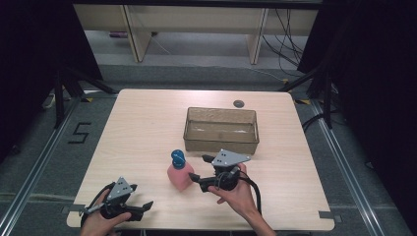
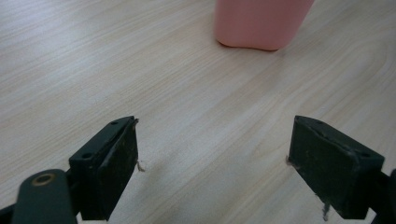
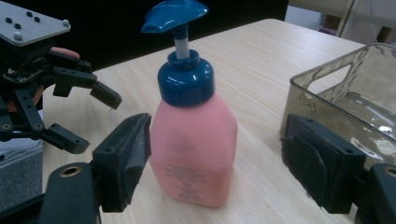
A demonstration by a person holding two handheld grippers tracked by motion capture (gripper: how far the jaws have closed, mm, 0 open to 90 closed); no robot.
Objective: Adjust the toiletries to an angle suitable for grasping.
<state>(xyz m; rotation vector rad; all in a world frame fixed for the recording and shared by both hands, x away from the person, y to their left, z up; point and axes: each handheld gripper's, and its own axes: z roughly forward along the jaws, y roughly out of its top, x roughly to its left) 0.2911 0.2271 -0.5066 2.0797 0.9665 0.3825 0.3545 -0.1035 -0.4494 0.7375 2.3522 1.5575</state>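
Pink pump bottle [image 3: 192,149] stands upright on the worktop [image 1: 142,123], between the spread fingers of the right gripper [image 3: 215,163]. One finger [image 3: 126,154] lies just beside the bottle's flank, perhaps brushing it; the other stands well clear, so nothing is gripped. The bottle has a squarish, matt pink body with faint print on its face, a rounded dark-blue collar, a pale stem and a blue pump head with a flat spout.

From above, the right gripper sits just right of the bottle, held in a hand [image 1: 236,189], its grey plate on top. A clear brown-tinted bin [image 1: 221,129] with a handle slot stands behind the bottle and to its right. The left gripper [image 2: 212,163] is nearer the worktop's front edge, left of the bottle, fingers wide apart over bare wood.
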